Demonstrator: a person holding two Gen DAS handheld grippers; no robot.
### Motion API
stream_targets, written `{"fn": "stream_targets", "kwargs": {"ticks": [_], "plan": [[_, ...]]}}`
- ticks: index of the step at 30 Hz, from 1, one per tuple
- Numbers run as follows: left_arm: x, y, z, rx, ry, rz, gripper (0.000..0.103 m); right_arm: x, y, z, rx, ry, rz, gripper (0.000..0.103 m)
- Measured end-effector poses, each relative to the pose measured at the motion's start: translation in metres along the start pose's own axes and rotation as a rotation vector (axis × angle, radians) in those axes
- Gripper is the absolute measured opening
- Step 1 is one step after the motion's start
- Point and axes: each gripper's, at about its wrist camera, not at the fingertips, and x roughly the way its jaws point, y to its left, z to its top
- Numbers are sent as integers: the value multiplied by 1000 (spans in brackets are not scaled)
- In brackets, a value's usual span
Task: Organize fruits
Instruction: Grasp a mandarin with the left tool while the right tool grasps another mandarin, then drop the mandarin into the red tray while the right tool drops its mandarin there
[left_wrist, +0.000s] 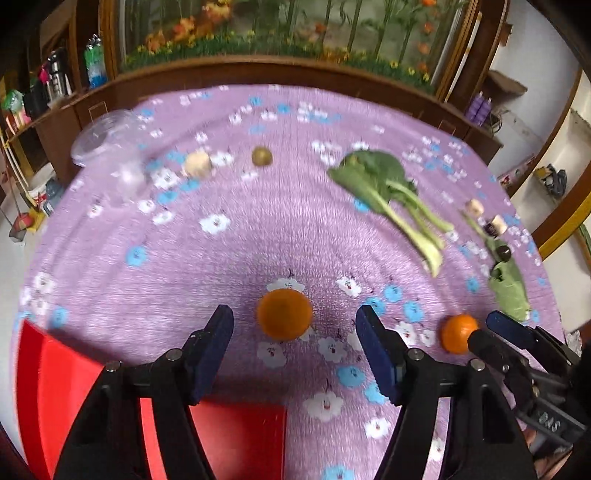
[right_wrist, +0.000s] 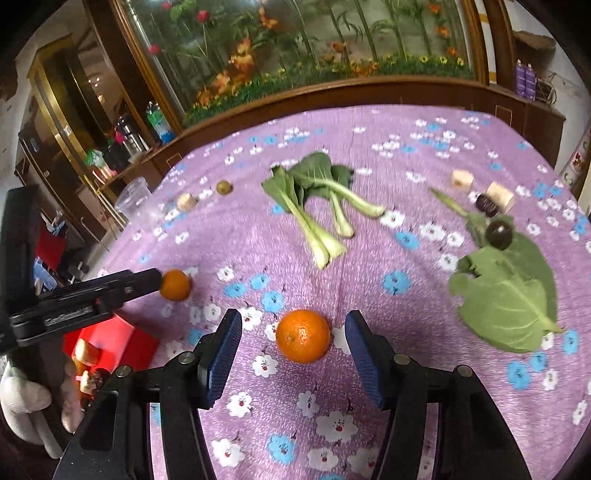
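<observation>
Two oranges lie on the purple flowered tablecloth (right_wrist: 295, 243), each framed by its own claw. Left gripper (left_wrist: 294, 332): jaws wide, holding nothing, its orange (left_wrist: 284, 314) just ahead of and between the blue pads, not touching either. Right gripper (right_wrist: 293, 341): jaws wide, holding nothing, its orange (right_wrist: 303, 335) sitting between the fingertips with a gap on both sides. Red tray (left_wrist: 55, 373): near the left claw at the table's front-left corner, likely destination for fruit; the right wrist view shows some small items apparently already in it. Other stock: small greenish-brown fruit (left_wrist: 262, 156) and a pale cut chunk (left_wrist: 198, 164) far across the cloth near a clear plastic cup (left_wrist: 110, 147); bok choy (right_wrist: 317, 206) mid-table; large loose leaf (right_wrist: 506, 291) with two dark round fruits (right_wrist: 498, 232) and two more pale chunks (right_wrist: 499, 197) to the right. Hazards, as judged: round fruit on soft cloth may roll away if one pad meets it before the other; a low approach may snag and drag the cloth, shifting everything on it; the two claws work close together, so carrying both oranges towards the tray at once risks a collision; the left view is blurred, so alignment there is less certain.
</observation>
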Motion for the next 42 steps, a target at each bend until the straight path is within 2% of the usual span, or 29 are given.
{"fn": "stream_targets", "kwargs": {"ticks": [7,8,9,10,12,14,16,18,22,28,34,42], "plan": [[22,-6,1,24,54,26,65,25,2,-6,-12,42,-5,63],[24,-7,2,30,61,42,62,27,3,-6,-13,45,-5,63],[25,-8,2,33,70,46,53,29,3,-7,-15,49,-6,62],[28,-8,2,37,83,53,49,31,4,-7,-19,51,-11,61],[31,-9,2,38,95,81,34,34,5,-8,-31,47,-25,60],[31,-10,2,48,91,85,34,35,8,-8,-47,42,-42,57],[30,-10,2,50,85,82,33,35,10,-9,-61,37,-62,46],[27,-11,2,50,68,85,33,35,10,-10,-75,29,-88,39],[18,-9,1,35,43,75,33,34,7,-10,-58,28,-72,39],[-16,-5,-6,4,-13,29,33,22,4,-10,-26,25,-47,38],[-69,2,-24,-29,-102,-9,33,-3,8,-12,-2,5,-15,39],[-151,43,-69,-103,-242,36,33,-40,44,-19,-22,-21,70,39]]}}
